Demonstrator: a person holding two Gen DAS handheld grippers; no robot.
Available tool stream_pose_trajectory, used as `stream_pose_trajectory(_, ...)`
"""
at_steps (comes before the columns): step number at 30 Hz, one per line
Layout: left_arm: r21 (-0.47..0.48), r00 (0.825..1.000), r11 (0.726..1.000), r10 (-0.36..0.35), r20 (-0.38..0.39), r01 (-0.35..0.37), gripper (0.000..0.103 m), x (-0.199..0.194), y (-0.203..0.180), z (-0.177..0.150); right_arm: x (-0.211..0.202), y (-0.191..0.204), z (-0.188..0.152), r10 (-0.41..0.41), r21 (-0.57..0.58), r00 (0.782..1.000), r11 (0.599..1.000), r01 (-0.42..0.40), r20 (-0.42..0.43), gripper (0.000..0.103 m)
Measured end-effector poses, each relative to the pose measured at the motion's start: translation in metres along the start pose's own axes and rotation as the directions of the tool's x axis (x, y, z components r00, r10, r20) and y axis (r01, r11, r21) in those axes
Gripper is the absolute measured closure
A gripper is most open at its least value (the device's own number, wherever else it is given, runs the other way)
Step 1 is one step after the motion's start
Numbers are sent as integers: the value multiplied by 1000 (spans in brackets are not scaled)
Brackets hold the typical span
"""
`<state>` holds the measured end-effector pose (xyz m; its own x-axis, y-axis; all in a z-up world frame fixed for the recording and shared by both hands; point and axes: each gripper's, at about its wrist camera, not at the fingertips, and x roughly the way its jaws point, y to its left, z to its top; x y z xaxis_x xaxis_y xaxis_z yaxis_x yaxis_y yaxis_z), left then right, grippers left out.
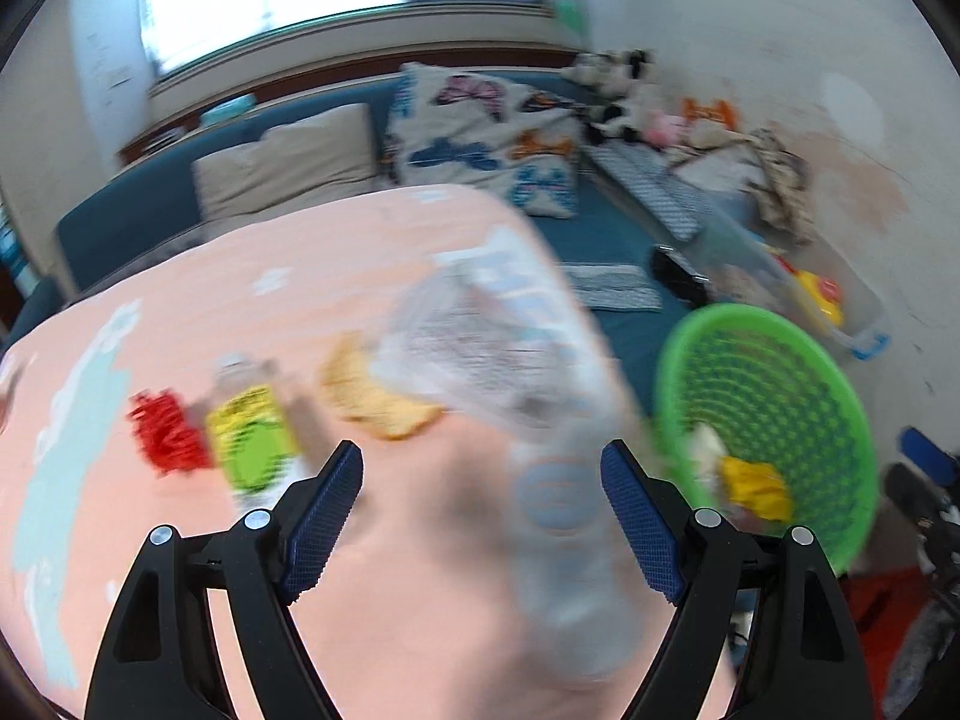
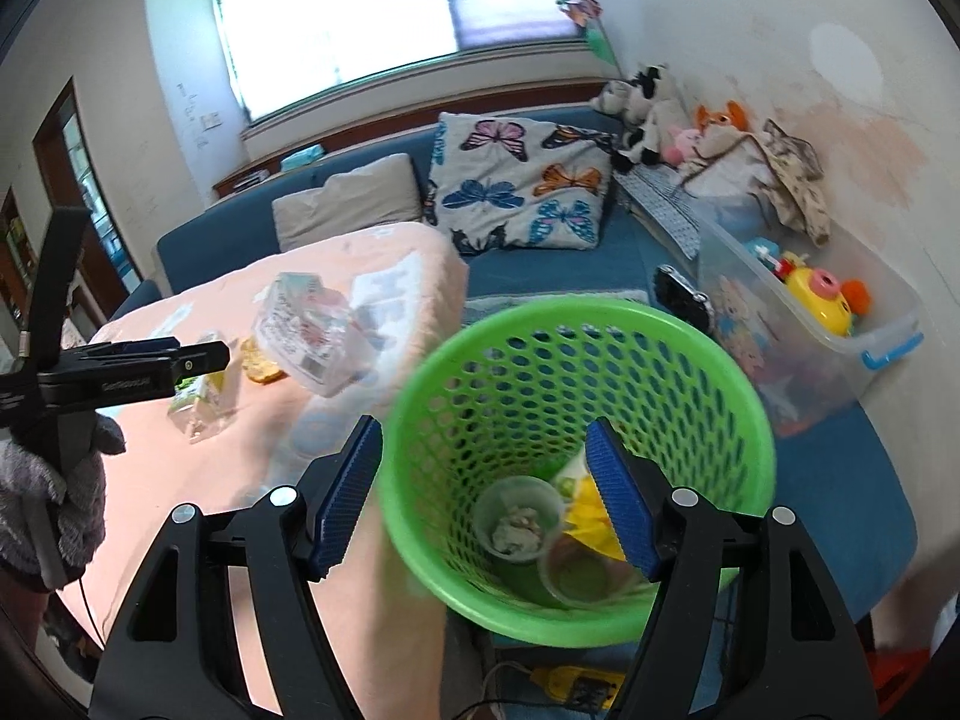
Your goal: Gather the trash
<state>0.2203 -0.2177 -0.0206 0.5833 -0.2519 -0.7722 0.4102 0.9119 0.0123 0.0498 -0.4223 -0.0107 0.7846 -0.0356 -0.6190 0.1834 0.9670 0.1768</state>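
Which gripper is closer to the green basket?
The right gripper. Its open fingers point down into the green basket, straddling its near rim. The left gripper is open over the pink table, with the basket off to its right.

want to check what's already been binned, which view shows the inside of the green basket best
The right wrist view. It looks straight down into the green basket, so a clear cup with crumpled paper, a second cup and a yellow wrapper are sharp. The left wrist view catches the basket side-on and blurred, showing only the yellow wrapper and something pale.
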Motion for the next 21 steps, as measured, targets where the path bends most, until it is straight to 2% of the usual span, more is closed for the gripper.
stream_pose_trajectory(8, -153, 990, 979, 127, -61, -135, 24, 25, 79, 3, 11, 31, 7, 48, -36, 999, 998, -49, -14, 32)
stream_pose_trajectory(15, -176, 980, 967, 168, -107, -185, 24, 52, 104, 5, 21, 54, 4, 89, -62, 995, 994, -92, -44, 31)
stream_pose_trajectory(21, -225, 974, 954, 164, -157, -197, 24, 75, 121, 6, 29, 71, -3, 117, -88, 990, 988, -123, -75, 31)
